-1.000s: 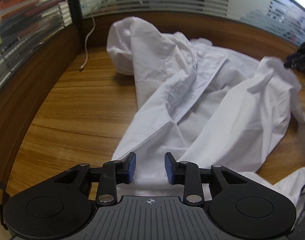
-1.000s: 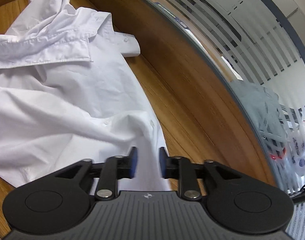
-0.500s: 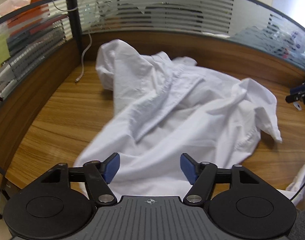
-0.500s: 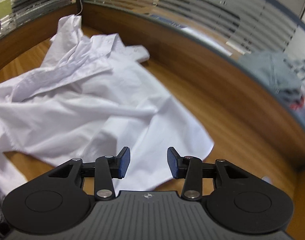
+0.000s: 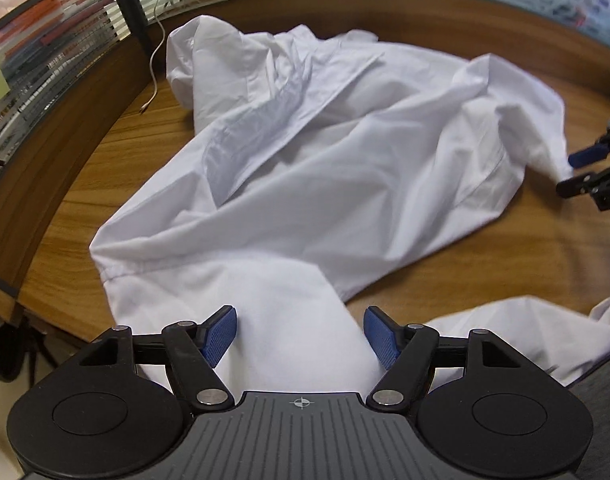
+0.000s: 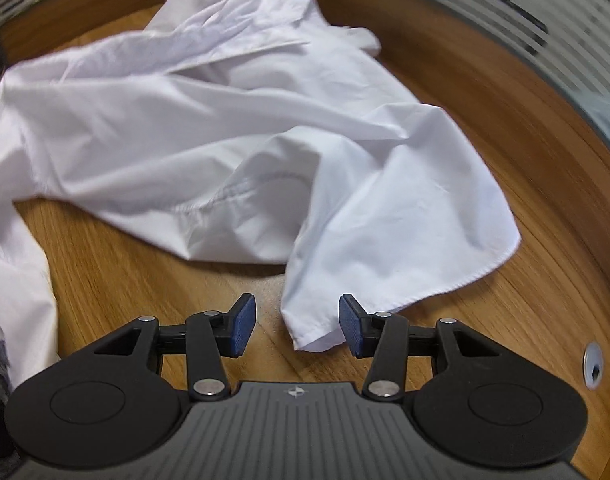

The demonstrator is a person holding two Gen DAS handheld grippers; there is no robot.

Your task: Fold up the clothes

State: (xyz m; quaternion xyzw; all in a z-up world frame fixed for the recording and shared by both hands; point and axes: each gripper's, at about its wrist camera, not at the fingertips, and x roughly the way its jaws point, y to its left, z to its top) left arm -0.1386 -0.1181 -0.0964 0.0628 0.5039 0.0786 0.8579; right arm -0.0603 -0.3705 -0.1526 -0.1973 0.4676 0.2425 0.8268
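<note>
No readable words, brands or numbers. The right gripper (image 5: 597, 172), at three o'clock in the left wrist view, bears pale letters too small to make out. Each camera's own gripper body shows only a small crosshair mark.

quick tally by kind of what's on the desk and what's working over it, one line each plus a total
white shirt: 1
grippers: 2, the left gripper and the right gripper, both with blue fingers spread, the right's opening with a shirt corner between them
white cable: 1
wooden desk: 1
total: 5
</note>
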